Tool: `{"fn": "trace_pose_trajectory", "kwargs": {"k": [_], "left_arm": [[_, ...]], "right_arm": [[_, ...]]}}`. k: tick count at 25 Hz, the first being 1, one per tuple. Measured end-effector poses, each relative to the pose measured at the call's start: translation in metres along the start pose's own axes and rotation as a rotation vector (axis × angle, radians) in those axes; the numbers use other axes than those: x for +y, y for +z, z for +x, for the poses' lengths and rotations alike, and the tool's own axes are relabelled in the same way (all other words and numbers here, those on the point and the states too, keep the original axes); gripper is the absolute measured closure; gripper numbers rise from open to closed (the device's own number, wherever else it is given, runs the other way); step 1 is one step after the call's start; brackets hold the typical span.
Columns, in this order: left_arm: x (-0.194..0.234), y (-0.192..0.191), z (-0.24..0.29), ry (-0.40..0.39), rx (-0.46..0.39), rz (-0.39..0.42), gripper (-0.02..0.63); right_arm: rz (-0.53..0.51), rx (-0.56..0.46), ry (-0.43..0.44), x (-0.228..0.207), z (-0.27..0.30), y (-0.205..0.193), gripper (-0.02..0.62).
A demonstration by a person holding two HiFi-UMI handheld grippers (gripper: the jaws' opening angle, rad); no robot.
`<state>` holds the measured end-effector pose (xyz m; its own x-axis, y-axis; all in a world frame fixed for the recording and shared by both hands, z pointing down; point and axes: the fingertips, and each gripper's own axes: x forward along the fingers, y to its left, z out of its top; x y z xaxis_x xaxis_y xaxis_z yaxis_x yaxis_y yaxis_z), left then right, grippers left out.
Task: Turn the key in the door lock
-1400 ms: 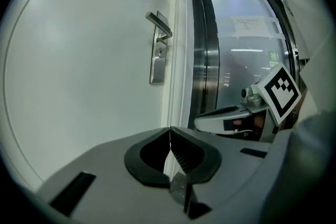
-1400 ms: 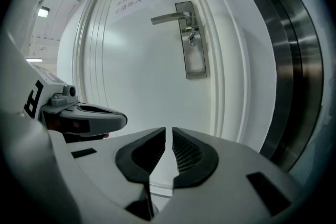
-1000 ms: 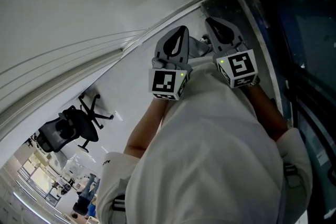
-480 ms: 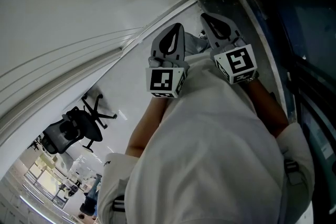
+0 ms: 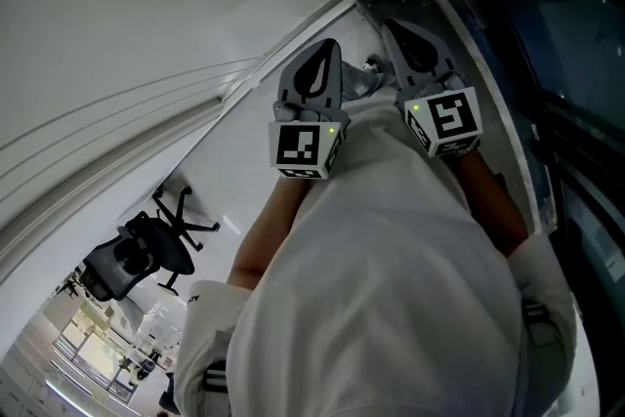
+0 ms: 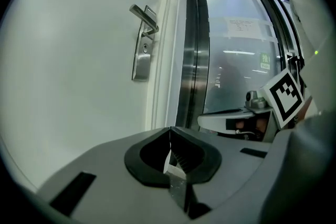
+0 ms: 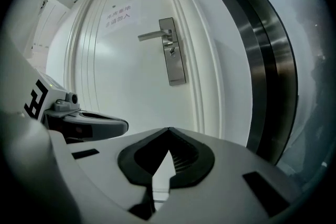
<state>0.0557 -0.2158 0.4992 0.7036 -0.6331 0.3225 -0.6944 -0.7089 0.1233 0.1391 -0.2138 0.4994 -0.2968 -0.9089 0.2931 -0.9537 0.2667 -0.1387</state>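
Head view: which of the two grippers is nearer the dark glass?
The right gripper, right beside the dark glass; the left gripper sits over toward the white door.

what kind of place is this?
Probably an office interior, at a doorway: a white door with a lever handle and a paper notice, a metal-framed glass partition beside it, and an office chair on the floor.
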Motion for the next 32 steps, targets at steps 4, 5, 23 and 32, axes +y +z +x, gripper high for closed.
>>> {"fn": "trace_pose_trajectory", "kwargs": {"k": [4, 5, 23, 32], "left_arm": [[0.002, 0.000, 0.002, -0.018, -0.002, 0.000, 0.595], [0.002, 0.000, 0.003, -0.023, -0.002, 0.001, 0.595], [0.025, -0.013, -0.016, 0.091, 0.022, -0.020, 0.595], [0.034, -0.018, -0.013, 0.111, 0.032, -0.029, 0.595]], "right_arm": [[0.001, -0.010, -0.032, -0.004, -0.003, 0.002, 0.591], [-0.001, -0.014, -0.036, -0.004, -0.003, 0.004, 0.591], [-0.050, 0.034, 0.081, 0.024, 0.024, -0.001, 0.591], [-0.046, 0.071, 0.098, 0.025, 0.038, -0.010, 0.591]]}}
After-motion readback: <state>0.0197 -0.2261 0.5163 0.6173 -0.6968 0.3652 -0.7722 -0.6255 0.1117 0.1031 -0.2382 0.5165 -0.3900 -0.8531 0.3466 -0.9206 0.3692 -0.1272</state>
